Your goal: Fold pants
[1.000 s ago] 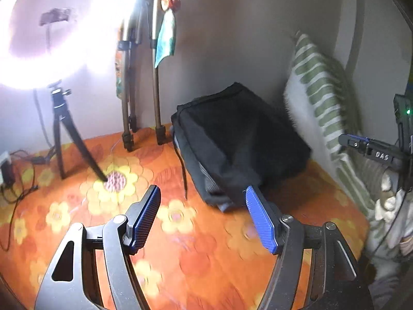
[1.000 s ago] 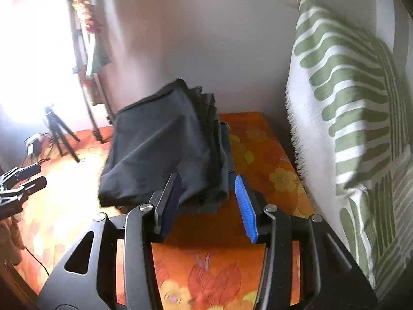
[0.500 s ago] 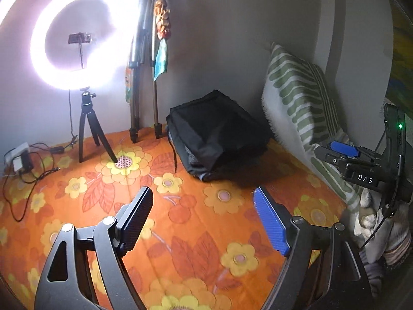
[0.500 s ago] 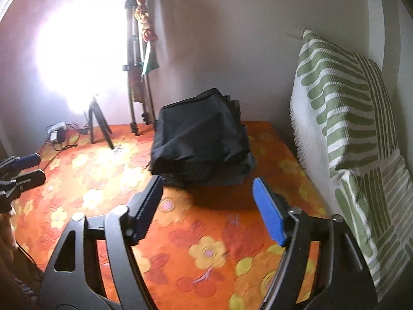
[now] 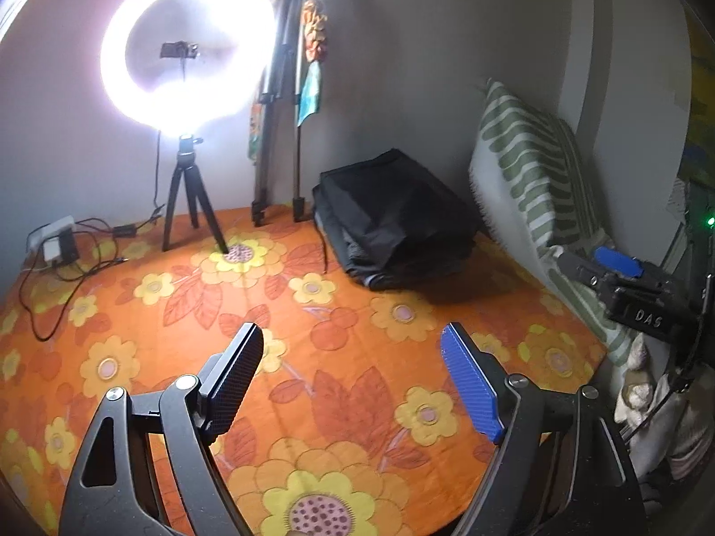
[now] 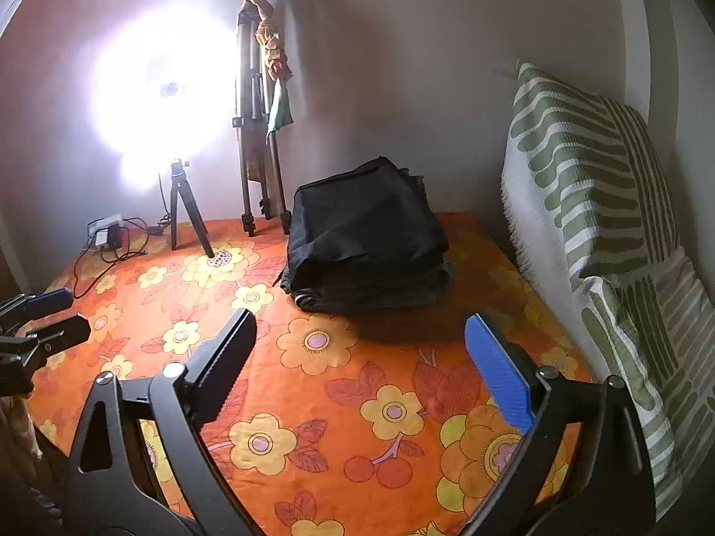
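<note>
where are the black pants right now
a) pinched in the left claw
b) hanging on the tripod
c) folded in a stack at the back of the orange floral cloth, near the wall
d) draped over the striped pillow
c: the black pants sit as a folded stack on the orange floral cloth near the wall, while the left claw and right claw are open and empty.

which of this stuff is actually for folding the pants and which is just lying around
For the job:
- folded black pants
- left gripper, jaws open
- right gripper, jaws open

Just lying about:
- ring light on its small tripod
- folded tall tripod
- charger and cables
- green striped pillow
- floral cloth
</note>
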Motion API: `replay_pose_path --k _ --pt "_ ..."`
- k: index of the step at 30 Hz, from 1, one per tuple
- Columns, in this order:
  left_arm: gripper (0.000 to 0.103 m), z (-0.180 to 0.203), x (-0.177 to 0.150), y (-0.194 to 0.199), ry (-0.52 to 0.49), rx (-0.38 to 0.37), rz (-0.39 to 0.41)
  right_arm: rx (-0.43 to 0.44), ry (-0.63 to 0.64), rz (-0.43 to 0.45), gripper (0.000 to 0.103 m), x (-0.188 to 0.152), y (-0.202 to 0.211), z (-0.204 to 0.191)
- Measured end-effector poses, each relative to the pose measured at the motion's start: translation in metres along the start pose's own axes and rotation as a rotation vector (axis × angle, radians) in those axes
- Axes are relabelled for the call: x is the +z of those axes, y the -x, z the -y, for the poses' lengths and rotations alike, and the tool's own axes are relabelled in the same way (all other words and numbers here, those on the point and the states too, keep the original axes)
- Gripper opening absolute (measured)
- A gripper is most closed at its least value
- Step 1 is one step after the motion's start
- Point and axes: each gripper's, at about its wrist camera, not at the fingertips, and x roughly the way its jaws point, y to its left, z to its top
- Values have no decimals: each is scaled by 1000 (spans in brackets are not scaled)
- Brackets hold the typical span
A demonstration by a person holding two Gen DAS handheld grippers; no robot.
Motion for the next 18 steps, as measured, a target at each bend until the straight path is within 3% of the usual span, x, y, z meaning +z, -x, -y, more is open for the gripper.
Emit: replay_pose_path --k 5,13,18 --pt "82 -5 -6 -2 3 81 -26 -18 3 21 100 -2 -2 -6" --pt "82 -9 -12 -1 28 113 -54 -40 13 53 103 -6 -7 -8" --pt "82 -7 -14 0 15 119 -53 -47 12 24 103 -11 -21 -4"
